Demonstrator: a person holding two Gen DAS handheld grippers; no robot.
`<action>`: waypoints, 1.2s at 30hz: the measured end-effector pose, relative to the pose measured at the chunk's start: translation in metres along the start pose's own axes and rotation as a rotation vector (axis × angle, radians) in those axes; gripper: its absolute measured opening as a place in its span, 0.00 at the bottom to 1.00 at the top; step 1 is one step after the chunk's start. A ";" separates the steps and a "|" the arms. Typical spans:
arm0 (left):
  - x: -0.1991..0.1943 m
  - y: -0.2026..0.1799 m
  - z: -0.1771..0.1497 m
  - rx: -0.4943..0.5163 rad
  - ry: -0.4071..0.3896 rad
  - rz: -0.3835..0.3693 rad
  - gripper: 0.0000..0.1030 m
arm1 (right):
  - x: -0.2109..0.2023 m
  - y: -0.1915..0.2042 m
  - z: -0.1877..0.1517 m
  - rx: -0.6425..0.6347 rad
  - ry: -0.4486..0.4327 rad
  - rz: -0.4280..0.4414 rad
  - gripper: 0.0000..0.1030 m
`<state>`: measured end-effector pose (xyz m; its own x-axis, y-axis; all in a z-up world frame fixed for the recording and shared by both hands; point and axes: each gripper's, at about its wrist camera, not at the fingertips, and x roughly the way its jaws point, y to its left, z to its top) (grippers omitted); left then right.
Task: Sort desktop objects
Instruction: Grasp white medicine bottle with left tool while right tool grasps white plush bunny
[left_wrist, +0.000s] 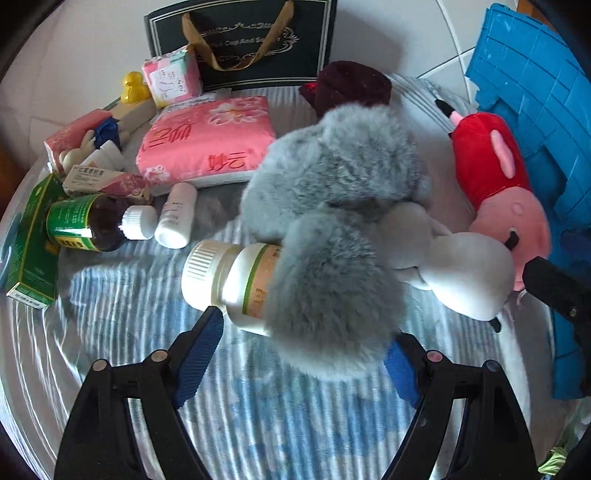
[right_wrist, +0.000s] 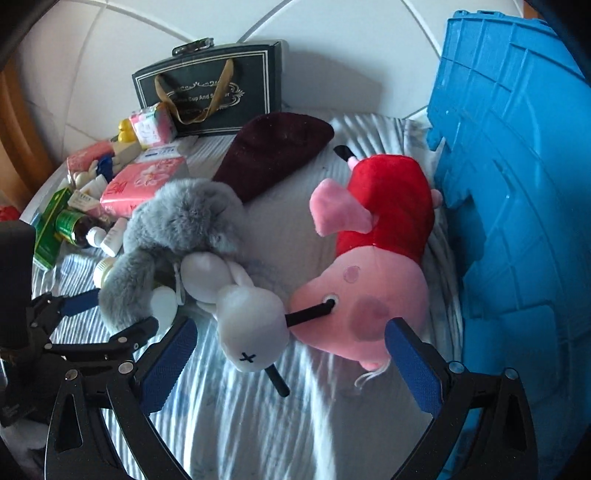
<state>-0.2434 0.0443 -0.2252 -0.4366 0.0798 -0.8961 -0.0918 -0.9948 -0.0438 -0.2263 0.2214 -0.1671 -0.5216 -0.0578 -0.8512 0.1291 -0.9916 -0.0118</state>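
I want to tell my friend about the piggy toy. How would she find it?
Look for the big blue crate on the right side of the striped cloth. Lying right beside it is the pig plush, with a white bunny plush and a grey furry toy on its other side. It is the only pink one in a bright red dress.

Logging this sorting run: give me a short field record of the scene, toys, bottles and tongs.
surface: striped cloth
toys: pig plush, white plush, grey fur
bottles: white bottle partly under grey fur; brown bottle lying down
bin: blue crate, right of the pig plush
left tongs: open, empty
right tongs: open, empty
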 end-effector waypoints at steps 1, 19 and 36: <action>0.001 0.011 -0.002 -0.014 0.007 0.011 0.80 | 0.004 0.001 0.001 -0.005 0.008 0.007 1.00; -0.039 0.114 -0.001 -0.167 -0.036 0.142 0.81 | 0.035 0.034 -0.002 -0.091 0.064 0.101 0.82; -0.013 0.093 -0.006 -0.131 0.022 0.047 0.51 | 0.054 0.046 0.003 -0.186 0.091 -0.041 0.53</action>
<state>-0.2412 -0.0498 -0.2205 -0.4181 0.0326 -0.9078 0.0472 -0.9972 -0.0575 -0.2514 0.1727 -0.2115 -0.4523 0.0008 -0.8919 0.2674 -0.9539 -0.1364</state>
